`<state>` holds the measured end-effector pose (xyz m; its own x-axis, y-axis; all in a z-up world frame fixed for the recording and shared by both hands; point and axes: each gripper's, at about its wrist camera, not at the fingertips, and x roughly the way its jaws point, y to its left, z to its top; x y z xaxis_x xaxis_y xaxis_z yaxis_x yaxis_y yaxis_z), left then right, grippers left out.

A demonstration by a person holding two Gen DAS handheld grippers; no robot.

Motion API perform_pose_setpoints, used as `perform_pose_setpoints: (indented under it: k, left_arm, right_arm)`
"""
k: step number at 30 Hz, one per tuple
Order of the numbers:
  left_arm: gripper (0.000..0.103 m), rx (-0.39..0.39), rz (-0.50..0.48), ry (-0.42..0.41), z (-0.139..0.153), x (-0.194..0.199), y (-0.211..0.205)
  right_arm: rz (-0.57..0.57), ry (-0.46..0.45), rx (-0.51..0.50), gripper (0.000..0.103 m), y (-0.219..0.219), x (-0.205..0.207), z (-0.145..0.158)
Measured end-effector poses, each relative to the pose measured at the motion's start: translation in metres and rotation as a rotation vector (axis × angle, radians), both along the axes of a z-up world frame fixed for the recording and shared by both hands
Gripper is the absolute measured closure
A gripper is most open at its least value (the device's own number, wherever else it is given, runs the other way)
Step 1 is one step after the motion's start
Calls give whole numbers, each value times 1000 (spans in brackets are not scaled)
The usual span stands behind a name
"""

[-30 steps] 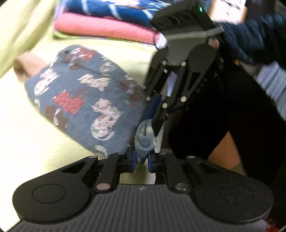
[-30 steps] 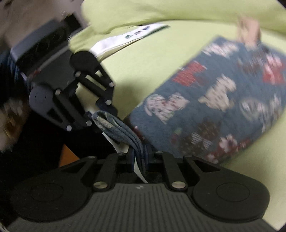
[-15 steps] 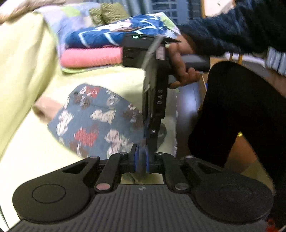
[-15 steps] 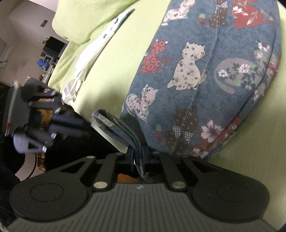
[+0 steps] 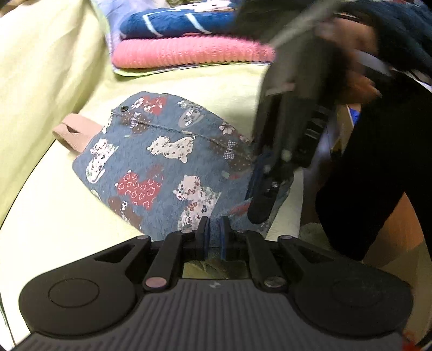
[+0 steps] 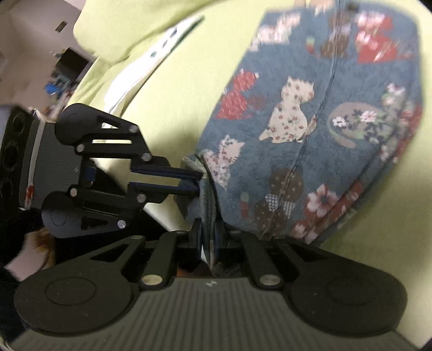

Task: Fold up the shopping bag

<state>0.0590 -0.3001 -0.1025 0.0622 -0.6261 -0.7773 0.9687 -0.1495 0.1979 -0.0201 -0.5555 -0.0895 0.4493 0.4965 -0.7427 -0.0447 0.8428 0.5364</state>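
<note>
Left wrist view, left to right: a tan handle (image 5: 73,132), then the cat-print shopping bag (image 5: 162,167) lying on the yellow-green bed (image 5: 54,216), its near edge pinched tight in the left claw (image 5: 213,232). Just right, the blurred right claw (image 5: 263,194) seems clamped on the same edge. Mid-fold, I judge; next, carry that edge across evenly towards the handle.

Shopping bag (image 5: 162,167) showing slate blue, patterned with white floral cats and red hearts; tan handle (image 5: 73,132); pink knit (image 5: 189,54) lying beneath navy cloth (image 5: 175,21).
</note>
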Motion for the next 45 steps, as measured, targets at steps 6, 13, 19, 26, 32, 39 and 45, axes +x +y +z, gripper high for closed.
perform_pose_setpoints:
  k: [6, 13, 19, 26, 32, 39, 45]
  left_arm:
    - [97, -13, 32, 1, -5, -3, -4]
    - [97, -22, 40, 22, -6, -2, -5]
    - [97, -27, 72, 41, -8, 1, -6]
    - [97, -35, 99, 43, -9, 0, -7]
    - [97, -37, 114, 56, -10, 1, -9]
    - [103, -100, 140, 13, 4, -2, 6]
    - [103, -72, 135, -27, -4, 3, 5]
  right_arm:
    - [-219, -323, -652, 76, 76, -63, 35]
    - [-311, -273, -712, 97, 84, -50, 16]
    - [-250, -215, -798, 97, 89, -38, -2]
    - [-332, -384, -791, 91, 103, -61, 20]
    - [-249, -385, -865, 92, 139, -59, 0]
    - [-260, -359, -847, 92, 134, -50, -10]
    - [-272, -357, -808, 91, 128, -51, -8]
